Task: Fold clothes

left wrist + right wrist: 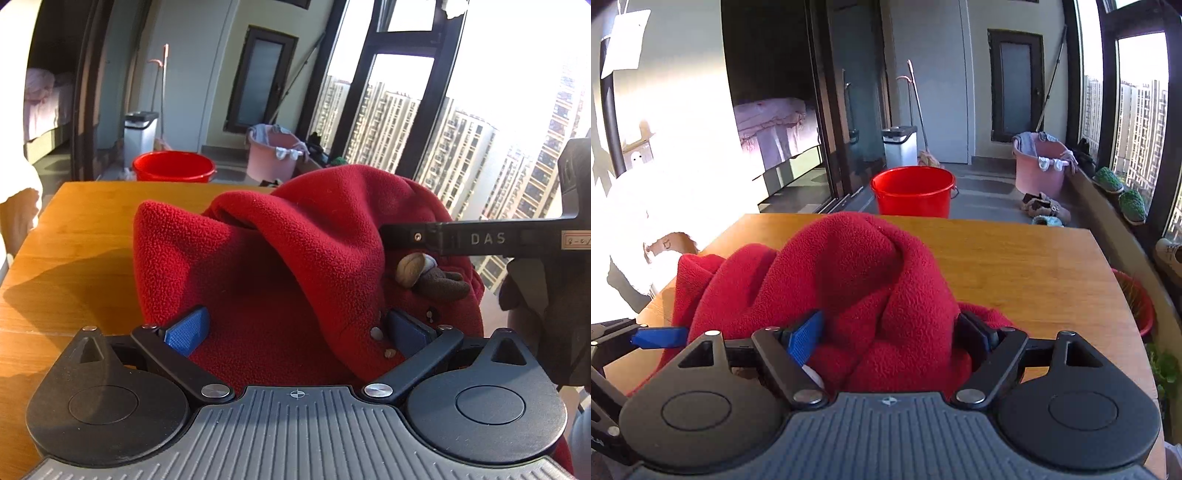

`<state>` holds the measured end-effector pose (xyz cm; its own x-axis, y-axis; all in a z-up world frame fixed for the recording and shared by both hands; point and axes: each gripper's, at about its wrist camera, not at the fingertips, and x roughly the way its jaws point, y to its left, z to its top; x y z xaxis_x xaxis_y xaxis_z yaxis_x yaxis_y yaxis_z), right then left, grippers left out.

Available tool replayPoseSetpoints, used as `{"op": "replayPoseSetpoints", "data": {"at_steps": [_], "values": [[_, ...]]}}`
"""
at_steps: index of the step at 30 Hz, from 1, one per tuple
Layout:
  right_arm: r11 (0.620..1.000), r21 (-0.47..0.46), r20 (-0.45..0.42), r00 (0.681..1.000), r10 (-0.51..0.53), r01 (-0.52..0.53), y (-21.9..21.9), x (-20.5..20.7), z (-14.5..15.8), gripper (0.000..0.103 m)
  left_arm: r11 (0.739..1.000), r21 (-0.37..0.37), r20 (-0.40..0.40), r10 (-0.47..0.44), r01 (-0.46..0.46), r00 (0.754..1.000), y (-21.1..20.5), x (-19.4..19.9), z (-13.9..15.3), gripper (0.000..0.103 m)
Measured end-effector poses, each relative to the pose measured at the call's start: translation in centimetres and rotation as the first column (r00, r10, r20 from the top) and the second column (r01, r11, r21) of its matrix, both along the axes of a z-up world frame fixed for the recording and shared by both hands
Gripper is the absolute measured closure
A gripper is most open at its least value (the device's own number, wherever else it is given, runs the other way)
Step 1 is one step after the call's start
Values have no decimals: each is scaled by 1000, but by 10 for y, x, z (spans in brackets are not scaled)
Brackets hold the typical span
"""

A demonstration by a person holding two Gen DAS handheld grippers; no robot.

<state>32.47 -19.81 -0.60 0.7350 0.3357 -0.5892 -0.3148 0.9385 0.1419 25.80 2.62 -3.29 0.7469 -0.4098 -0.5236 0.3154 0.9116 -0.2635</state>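
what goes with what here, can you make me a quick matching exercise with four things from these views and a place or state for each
Things:
1. red fleece garment
2. red bucket
3. pink basket
4. wooden table

Places or states:
A. on the floor just past the table's far edge
B. by the window, laundry draped over its rim
C. bunched up between the gripper fingers
D. under the fleece

Pairs: 1-C, 2-A, 3-B, 4-D

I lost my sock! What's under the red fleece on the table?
Only the wooden table shows around the red fleece. The bunched fleece hides whatever lies beneath it, so a sock there cannot be ruled out.
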Motion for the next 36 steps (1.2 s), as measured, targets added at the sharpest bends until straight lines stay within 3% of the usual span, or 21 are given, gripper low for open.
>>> {"op": "replayPoseSetpoints", "data": {"at_steps": [2,5,7,9,11,14,16,18,21,24,26,28,29,32,36], "values": [[998,55,4,1000,-9,9,-9,0,-6,16,999,-51,-12,-16,16,1000,8,1,4,0],[997,80,-3,1000,5,-5,-16,-4,3,16,980,-194,-7,-43,40,999,31,5,16,0],[995,98,31,999,23,-26,-24,-9,14,16,964,-264,17,26,-21,999,52,11,26,0],[993,120,70,998,-2,-6,-39,-9,25,16,956,-277,20,108,-99,994,67,24,32,0],[984,178,43,999,-29,21,-57,-1,28,15,948,-283,-12,151,-148,988,77,41,31,0],[960,276,-56,998,-28,43,-79,13,20,6,938,-315,-103,121,-148,987,80,67,18,0],[953,301,-90,996,-18,44,-82,18,8,6,939,-314,-137,103,-142,985,77,78,8,0],[958,283,-80,997,-25,46,-80,24,1,6,949,-283,-151,101,-141,983,70,84,2,0],[962,270,0,999,-33,32,-75,28,16,6,960,-232,-168,120,-157,979,68,83,7,0],[967,216,105,988,113,-133,-57,34,57,6,969,-199,-77,137,-150,988,62,58,38,0],[961,134,108,967,231,-244,-34,47,74,6,976,-210,4,51,-49,999,43,36,55,0],[941,77,50,944,327,-330,-10,68,79,6,987,-153,15,-53,55,998,13,28,57,0],[932,43,18,933,360,-361,2,78,77,6,994,-87,-1,-74,74,997,-2,28,50,0],[900,-53,-80,900,428,-432,37,105,62,6,992,112,-94,-53,64,994,-32,32,13,0],[869,-121,-283,856,433,-480,68,125,19,6,989,135,-48,-48,54,998,-34,21,-2,0]]}}
